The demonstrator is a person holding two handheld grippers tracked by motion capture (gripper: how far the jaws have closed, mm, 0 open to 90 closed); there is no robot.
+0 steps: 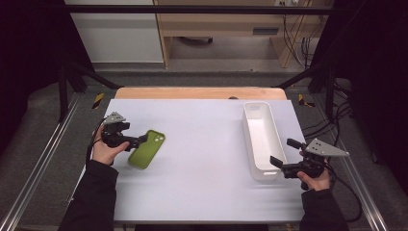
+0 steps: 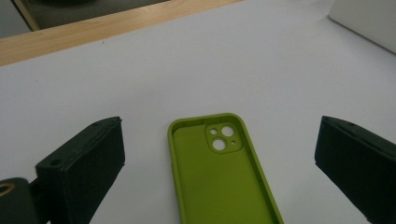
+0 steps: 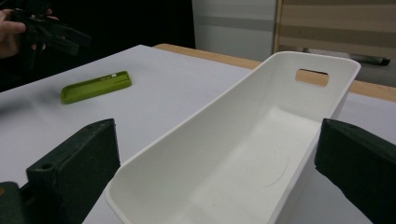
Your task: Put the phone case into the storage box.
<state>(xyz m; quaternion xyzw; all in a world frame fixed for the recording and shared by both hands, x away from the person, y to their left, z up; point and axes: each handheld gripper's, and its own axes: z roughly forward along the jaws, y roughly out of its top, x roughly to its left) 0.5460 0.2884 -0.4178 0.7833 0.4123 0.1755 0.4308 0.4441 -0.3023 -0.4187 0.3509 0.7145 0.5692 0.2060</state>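
Fingers [image 2: 79, 172] of my left gripper [image 1: 139, 140] stand wide apart and hold nothing, straddling the green case [image 1: 147, 148] that lies flat, hollow side up, left of centre in the high view; my right gripper [image 1: 283, 155], equally wide and empty, brackets the near end of the white bin [image 1: 262, 169] at right. I judge the work barely begun: no grasp made, bin empty. Its lower end runs off the bottom of the left gripper view.
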